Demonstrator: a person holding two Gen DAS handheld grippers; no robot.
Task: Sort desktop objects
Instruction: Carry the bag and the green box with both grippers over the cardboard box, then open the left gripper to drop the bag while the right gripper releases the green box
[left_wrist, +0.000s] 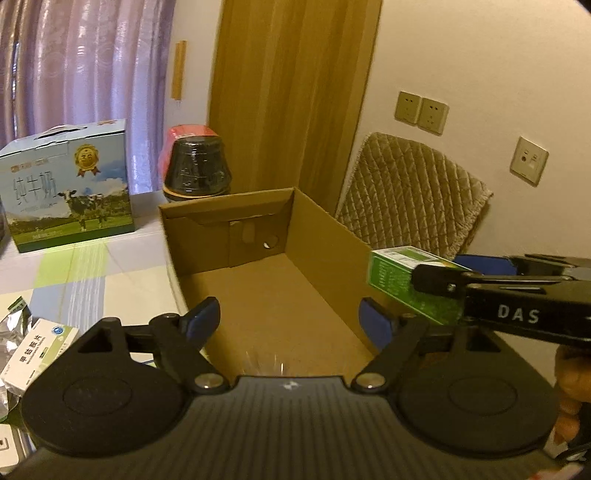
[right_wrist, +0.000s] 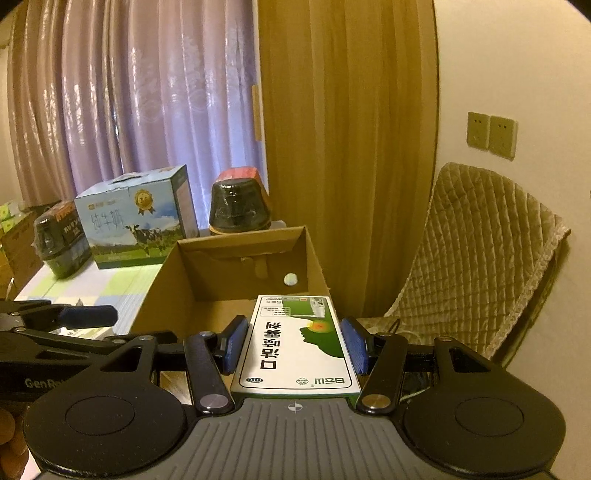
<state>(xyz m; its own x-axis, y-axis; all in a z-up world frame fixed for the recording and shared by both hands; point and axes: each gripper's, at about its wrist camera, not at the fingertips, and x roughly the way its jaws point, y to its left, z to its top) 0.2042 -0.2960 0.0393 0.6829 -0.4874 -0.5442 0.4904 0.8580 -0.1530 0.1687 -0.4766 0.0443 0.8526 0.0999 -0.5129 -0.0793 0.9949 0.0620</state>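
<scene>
We see the open cardboard box (right_wrist: 236, 280) holding nothing but bare floor. Our right gripper (right_wrist: 293, 345) clamps a green-and-white medicine carton (right_wrist: 295, 343) above the box's near right corner, its long axis pointing forward along the fingers. Our left gripper (left_wrist: 290, 319) is spread wide, holding nothing.

the box (left_wrist: 258, 291) lies open and bare above; milk carton (left_wrist: 70, 192) and jar (left_wrist: 197, 166) stand clear behind it.
</scene>
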